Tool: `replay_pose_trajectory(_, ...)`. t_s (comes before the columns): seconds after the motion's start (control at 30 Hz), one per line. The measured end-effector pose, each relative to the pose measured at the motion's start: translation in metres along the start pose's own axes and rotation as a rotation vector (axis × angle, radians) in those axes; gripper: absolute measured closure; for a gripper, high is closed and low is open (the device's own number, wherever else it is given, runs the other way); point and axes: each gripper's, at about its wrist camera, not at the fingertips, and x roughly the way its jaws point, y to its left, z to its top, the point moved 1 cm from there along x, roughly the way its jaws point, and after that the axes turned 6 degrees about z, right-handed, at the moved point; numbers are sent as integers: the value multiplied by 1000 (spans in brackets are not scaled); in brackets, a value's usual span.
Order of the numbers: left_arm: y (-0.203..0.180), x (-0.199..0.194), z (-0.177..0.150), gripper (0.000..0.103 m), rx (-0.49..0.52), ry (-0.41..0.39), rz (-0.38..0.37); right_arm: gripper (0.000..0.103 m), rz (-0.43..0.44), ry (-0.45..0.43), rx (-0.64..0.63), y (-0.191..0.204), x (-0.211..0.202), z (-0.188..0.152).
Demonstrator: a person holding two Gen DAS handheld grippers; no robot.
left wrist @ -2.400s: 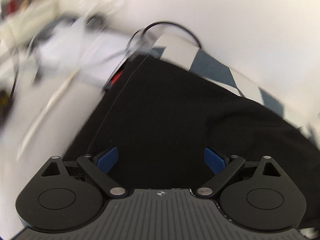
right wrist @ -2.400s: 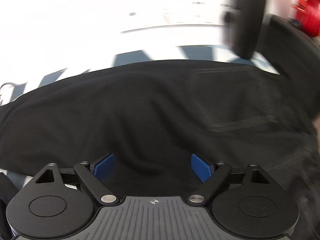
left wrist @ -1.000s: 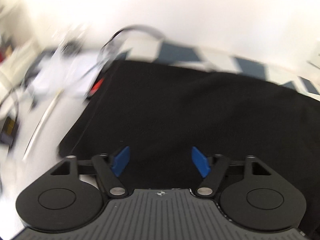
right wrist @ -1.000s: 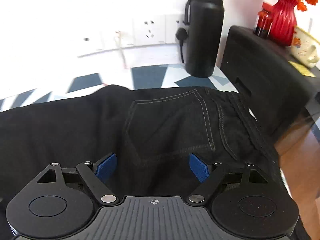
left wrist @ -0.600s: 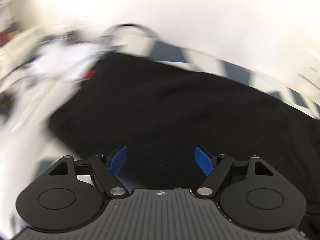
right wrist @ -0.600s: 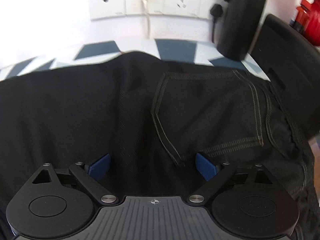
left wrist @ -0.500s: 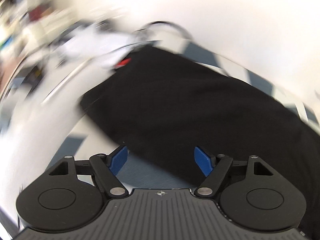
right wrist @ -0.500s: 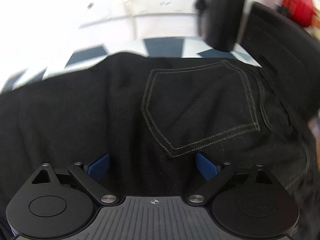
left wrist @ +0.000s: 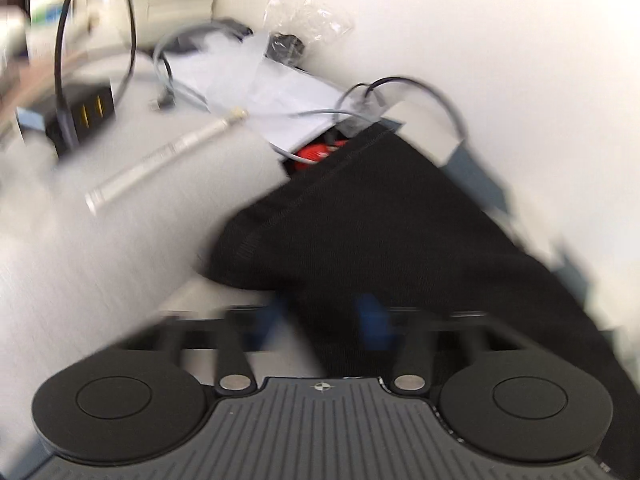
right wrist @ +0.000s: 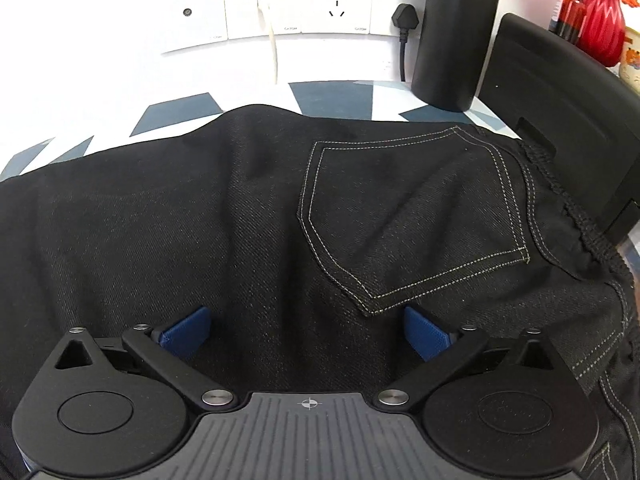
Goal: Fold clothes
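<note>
A pair of black jeans [right wrist: 240, 220] lies spread across a blue-and-white patterned tabletop [right wrist: 332, 96]. In the right wrist view the back pocket [right wrist: 412, 216] and waistband [right wrist: 568, 208] show. My right gripper [right wrist: 306, 334] is open and empty, low over the seat of the jeans. In the left wrist view, which is blurred, the leg end of the jeans [left wrist: 360, 216] reaches to the hem [left wrist: 256, 236]. My left gripper [left wrist: 328, 320] has its blue fingers close together with the black cloth between them at the leg's lower edge.
A black flask [right wrist: 452, 36] and a black box [right wrist: 560, 120] stand at the back right, with a red vase [right wrist: 604, 20] behind. Wall sockets [right wrist: 300, 4] are at the back. To the left lie papers [left wrist: 272, 92], cables [left wrist: 396, 92], a metal rod [left wrist: 160, 160] and a black device [left wrist: 80, 116].
My left gripper has moved toward the leg hem and its fingers have closed in from wide open onto the cloth. My right gripper has stayed open over the seat.
</note>
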Motion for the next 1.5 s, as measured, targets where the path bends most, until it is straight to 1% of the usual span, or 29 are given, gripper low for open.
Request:
replay_pose_trajectory(0.17, -5, 4, 3, 94, 68, -25, 13, 1, -21, -28, 26, 3, -3, -7)
replay_pose_trajectory(0.37, 16, -7, 7, 96, 64, -72, -3, 1, -39, -31, 50, 9, -3, -6)
replay_pose_trajectory(0.5, 34, -18, 14, 96, 83, -119, 8, 1, -35, -30, 43, 27, 2, -4)
replay_pose_trajectory(0.63, 49, -30, 13, 96, 123, -175, 47, 1, -20, -27, 16, 53, 8, 2)
replay_pose_trajectory(0.77, 66, -35, 5, 96, 126, -171, 77, 1, -19, -38, 12, 75, 16, 7)
replay_pose_trajectory(0.8, 68, -37, 3, 95, 138, -165, 83, 1, -19, -38, 10, 80, 18, 8)
replay_pose_trajectory(0.87, 66, -40, 0, 92, 198, -142, 97, 1, -18, -34, 7, 84, 19, 9)
replay_pose_trajectory(0.9, 63, -43, -1, 90, 236, -132, 106, 1, -17, -32, 5, 85, 20, 10)
replay_pose_trajectory(0.93, 60, -48, -1, 85, 267, -137, 104, 1, -11, -24, 3, 85, 20, 11)
replay_pose_trajectory(0.97, 56, -54, 1, 80, 290, -151, 90, 1, -5, -14, -2, 84, 20, 12)
replay_pose_trajectory(1.0, 52, -60, 3, 78, 312, -166, 76, 1, 3, 5, -9, 83, 19, 13)
replay_pose_trajectory(1.1, 29, -76, 13, 68, 363, -237, -4, 1, 20, 65, -25, 79, 16, 16)
replay_pose_trajectory(1.13, 18, -78, 17, 63, 380, -250, -37, 1, 23, 84, -29, 77, 15, 16)
replay_pose_trajectory(1.17, 6, -75, 21, 60, 390, -246, -73, 1, 24, 94, -31, 75, 13, 14)
replay_pose_trajectory(1.23, -21, -56, 33, 60, 389, -188, -157, 1, 24, 103, -29, 69, 10, 11)
replay_pose_trajectory(1.3, -46, -31, 42, 60, 401, -129, -202, 1, 18, 90, -16, 65, 8, 6)
replay_pose_trajectory(1.33, -62, -16, 45, 60, 436, -106, -208, 1, 16, 82, -15, 65, 7, 4)
replay_pose_trajectory(1.4, -90, 10, 46, 60, 551, -78, -214, 1, 12, 66, -13, 65, 6, 0)
replay_pose_trajectory(1.47, -107, 29, 42, 60, 659, -34, -222, 1, 6, 57, -4, 66, 6, -1)
replay_pose_trajectory(1.5, -113, 34, 40, 60, 691, -21, -233, 1, 3, 52, 0, 66, 6, -2)
